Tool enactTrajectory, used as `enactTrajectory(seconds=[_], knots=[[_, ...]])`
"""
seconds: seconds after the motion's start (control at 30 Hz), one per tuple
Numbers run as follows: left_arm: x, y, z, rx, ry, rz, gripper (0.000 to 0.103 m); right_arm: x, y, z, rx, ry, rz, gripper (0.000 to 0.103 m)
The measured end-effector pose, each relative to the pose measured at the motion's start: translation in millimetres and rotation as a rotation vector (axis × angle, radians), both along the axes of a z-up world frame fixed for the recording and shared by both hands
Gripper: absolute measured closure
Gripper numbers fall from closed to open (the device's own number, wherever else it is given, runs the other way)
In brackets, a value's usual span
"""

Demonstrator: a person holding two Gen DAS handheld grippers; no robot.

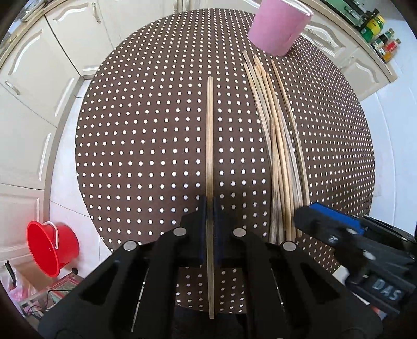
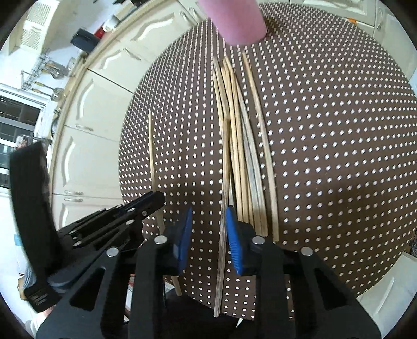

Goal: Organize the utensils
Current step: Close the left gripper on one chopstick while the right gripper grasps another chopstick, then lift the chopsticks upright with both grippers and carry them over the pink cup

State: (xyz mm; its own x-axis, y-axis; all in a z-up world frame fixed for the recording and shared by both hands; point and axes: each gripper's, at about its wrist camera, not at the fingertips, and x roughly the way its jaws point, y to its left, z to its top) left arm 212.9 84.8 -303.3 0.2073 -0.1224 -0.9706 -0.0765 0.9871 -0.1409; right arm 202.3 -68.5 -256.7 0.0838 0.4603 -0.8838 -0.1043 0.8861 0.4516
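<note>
One pale wooden chopstick (image 1: pixel 210 135) lies apart, left of a loose bundle of similar wooden chopsticks (image 1: pixel 280 146), all pointing lengthwise toward a pink cylindrical holder cup (image 1: pixel 278 24) standing at the far end.

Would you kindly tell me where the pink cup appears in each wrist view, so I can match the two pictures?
Left wrist view: the pink cup is at the top, right of centre, beyond the far tips of the chopstick pile.
Right wrist view: the pink cup is at the top centre, cut by the frame edge.
Shared landmark: the chopstick pile on the dotted table.
</note>
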Motion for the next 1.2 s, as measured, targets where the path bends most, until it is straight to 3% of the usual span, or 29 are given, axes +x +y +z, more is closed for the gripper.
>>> enactTrajectory(seconds=[0.27,0.4,0.53,0.8,1.2], knots=[[-26.9,13.1,2.4,-0.039,0.031,-0.030,0.097,0.7,17.8,-18.8,-0.106,0.046,-0.009,0.082],[-29.1,17.0,-0.9,-0.049,0.044,-0.048,0.097,3.0,29.0,-24.2,-0.137,0.022,-0.003,0.083],[-28.0,18.1,-2.3,-0.055,0.042,-0.060,0.097,4.2,43.9,-27.6,-0.219,0.015,-0.006,0.095],[-26.6,20.1,5.9,-0.048,0.022,-0.067,0.097,10.0,13.8,-12.3,-0.132,0.014,-0.084,0.097],[-35.4,5.7,50.2,-0.029,-0.087,-0.082,0.097,9.8,-25.9,55.4,-0.037,-0.175,-0.159,0.098]])
